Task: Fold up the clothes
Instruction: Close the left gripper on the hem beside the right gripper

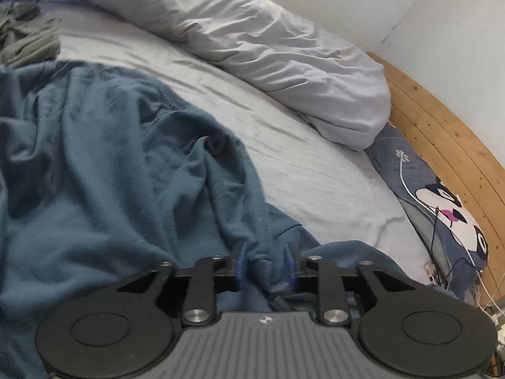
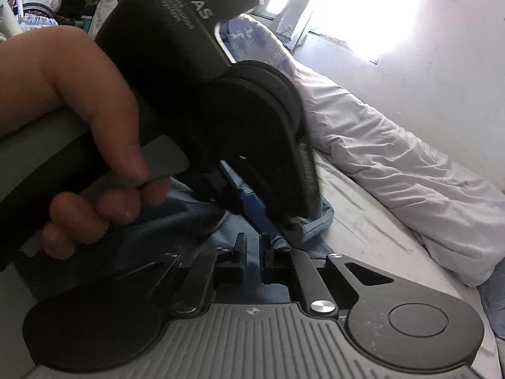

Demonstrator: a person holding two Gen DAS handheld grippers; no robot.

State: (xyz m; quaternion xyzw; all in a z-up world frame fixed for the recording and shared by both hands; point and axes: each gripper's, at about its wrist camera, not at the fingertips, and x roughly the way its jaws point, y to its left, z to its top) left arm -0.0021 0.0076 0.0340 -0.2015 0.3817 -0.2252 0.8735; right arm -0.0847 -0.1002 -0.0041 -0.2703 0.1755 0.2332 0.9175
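A teal-blue garment lies crumpled over the left half of the pale sheet. My left gripper has its blue pads closed on a bunched fold of this garment at its near edge. In the right wrist view the same garment lies under both tools. My right gripper has its fingers nearly together with blue cloth between them. The left gripper's black body and the hand holding it fill that view just ahead, and its blue pad pinches the cloth beside mine.
A rumpled white duvet lies along the wall. A panda-print pillow with white cables sits by the wooden bed frame. A grey garment lies at the far left. A bright window is at the bed's far end.
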